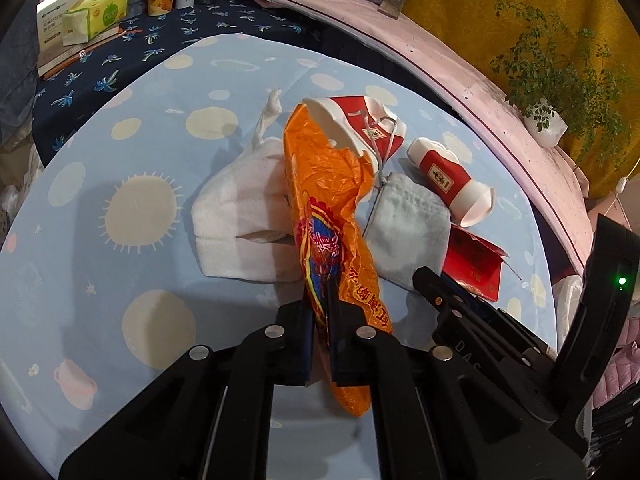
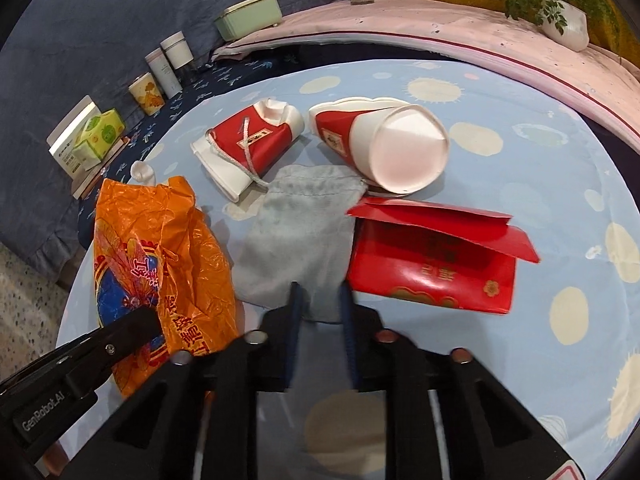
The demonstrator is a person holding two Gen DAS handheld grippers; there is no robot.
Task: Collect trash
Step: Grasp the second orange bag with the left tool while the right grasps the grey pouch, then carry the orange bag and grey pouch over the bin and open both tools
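Left gripper (image 1: 320, 316) clamping orange bag (image 1: 328, 208), bag hiding white cloth (image 1: 240, 216)

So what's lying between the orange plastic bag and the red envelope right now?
The grey drawstring pouch lies between the orange plastic bag and the red envelope, clearest in the right wrist view.

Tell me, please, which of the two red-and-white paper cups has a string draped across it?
The crushed paper cup lying beside the orange plastic bag carries the string; the other paper cup, beside the red envelope, has none.
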